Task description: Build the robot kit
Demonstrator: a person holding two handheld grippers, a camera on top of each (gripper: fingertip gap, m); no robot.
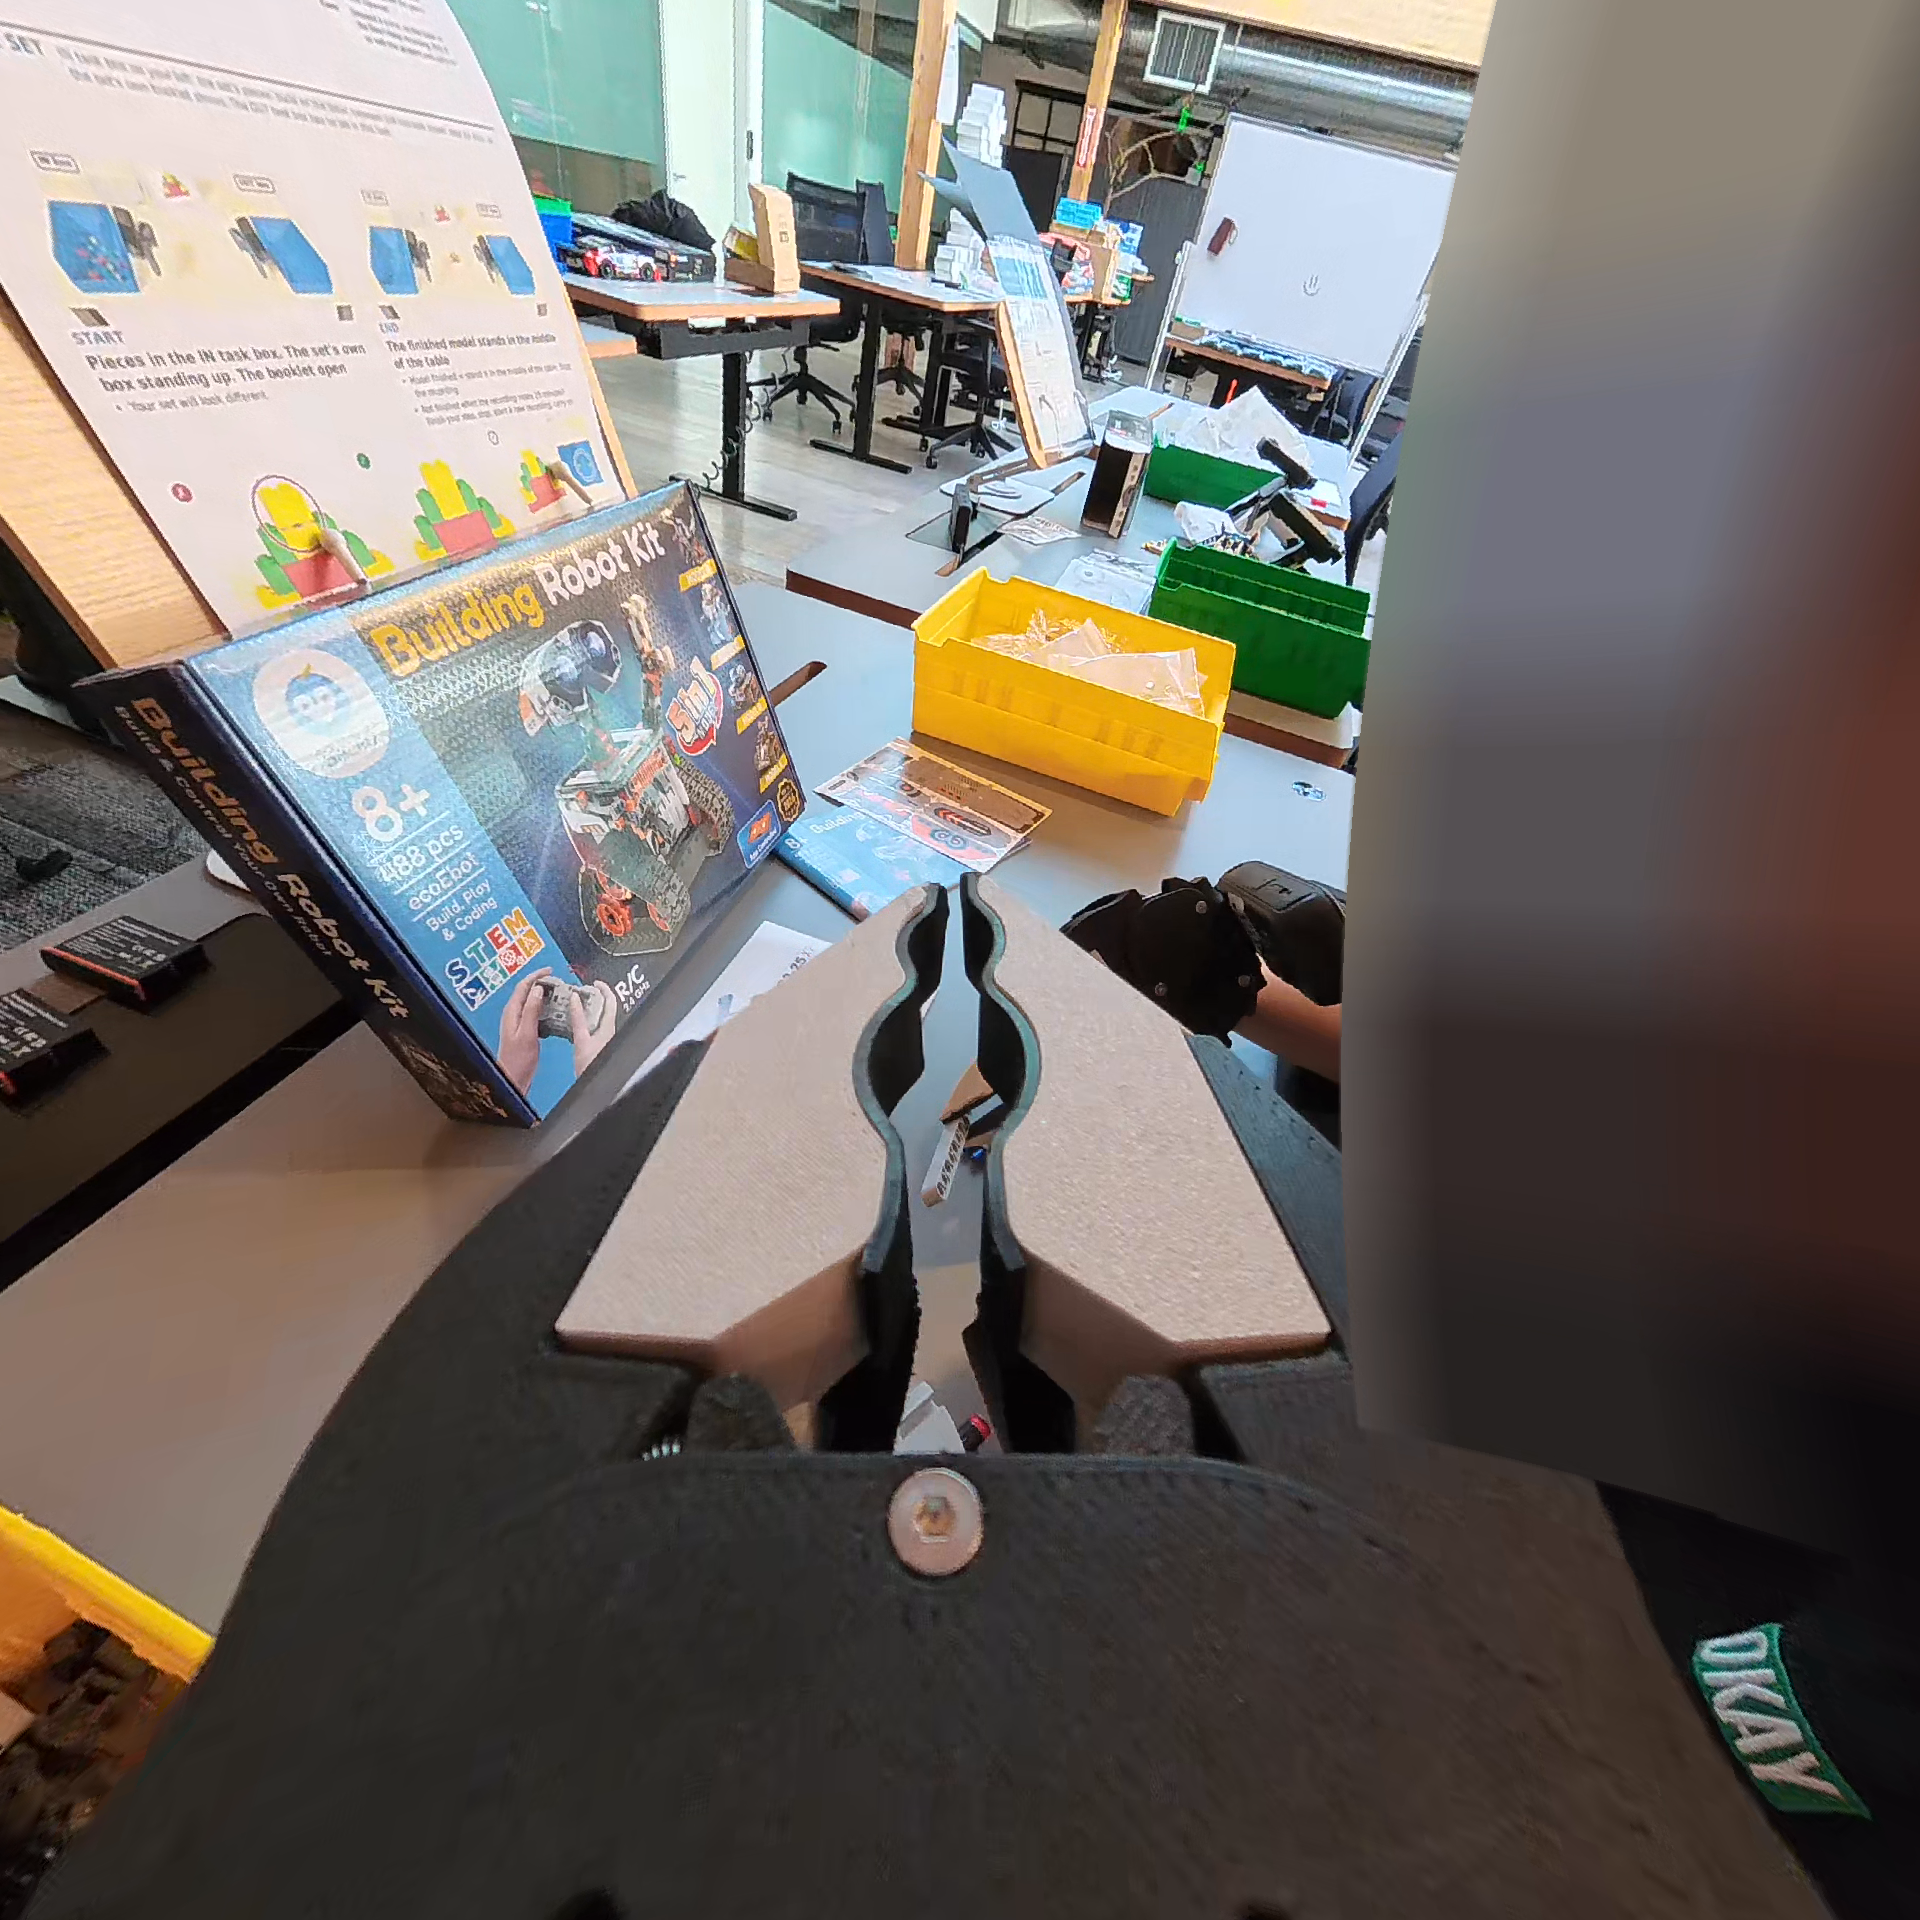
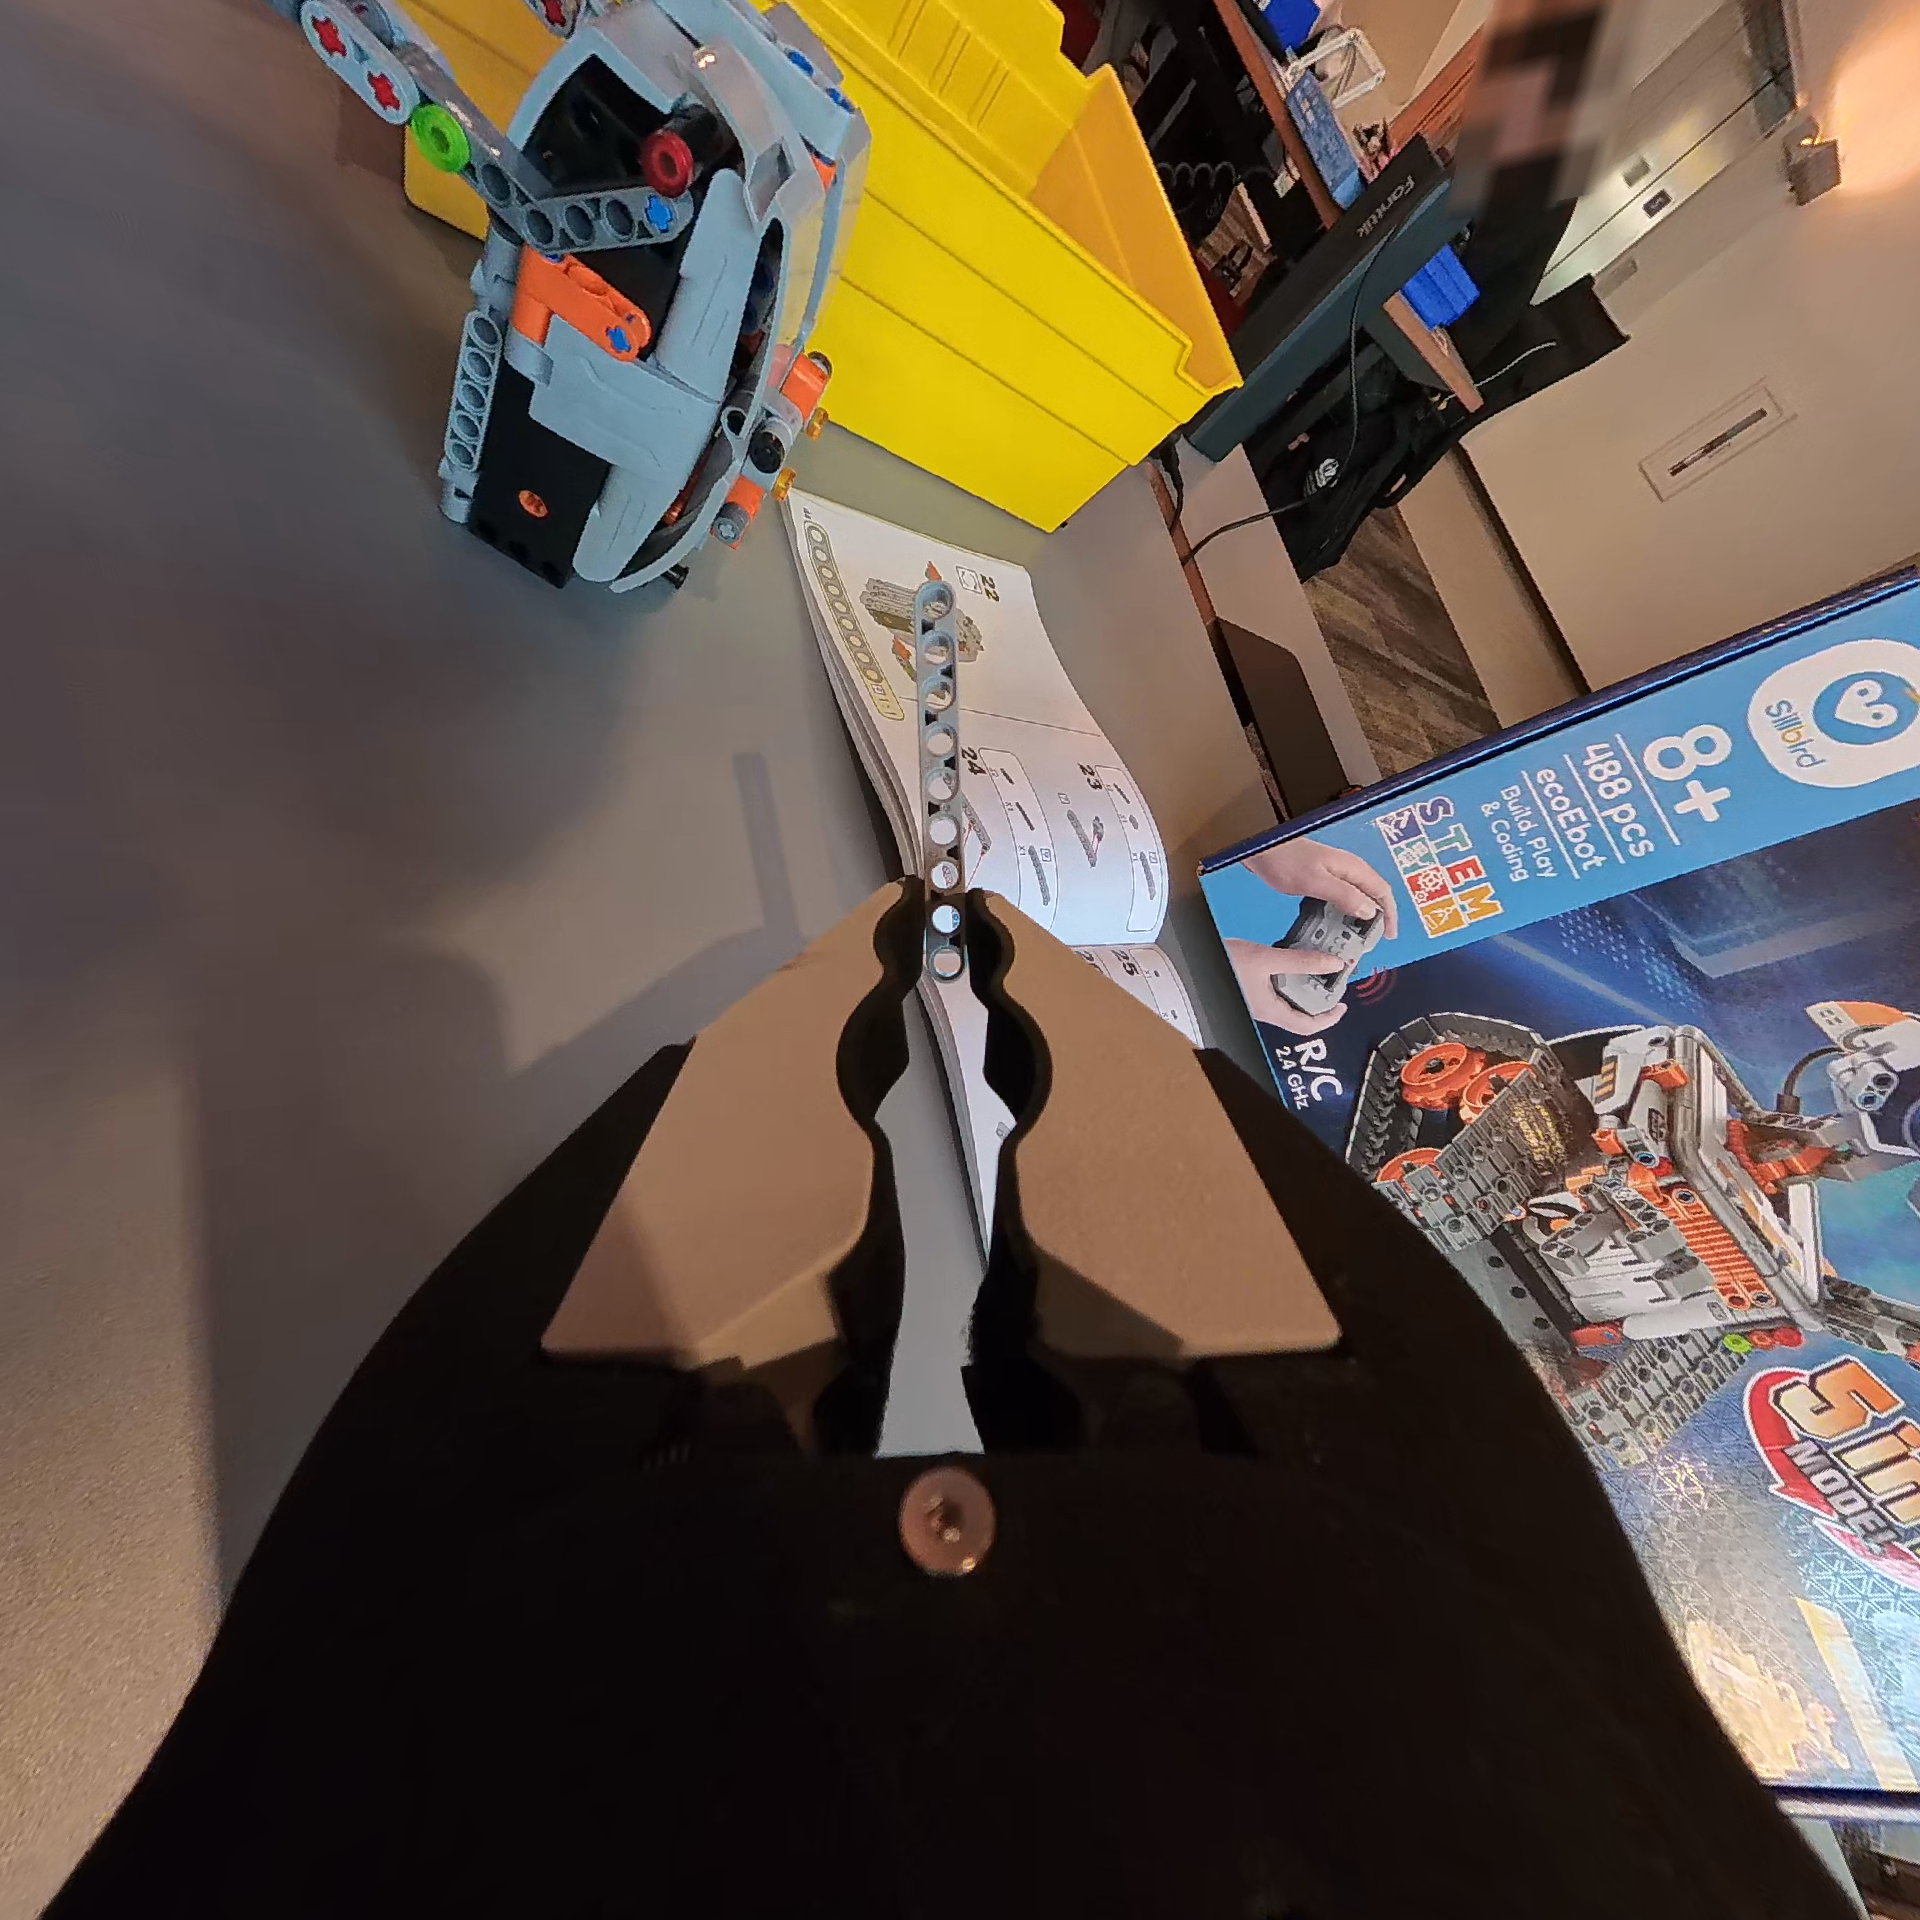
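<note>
On the grey table, right gripper pinches one holed grey beam; left gripper closed, empty.

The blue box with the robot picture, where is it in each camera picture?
Left wrist view: the blue box stands tilted at centre left, leaning on a board, left of the left gripper.
Right wrist view: the blue box fills the right side, right of the right gripper, which holds a grey beam.
Shared landmark: the yellow bin on the grey table.
</note>
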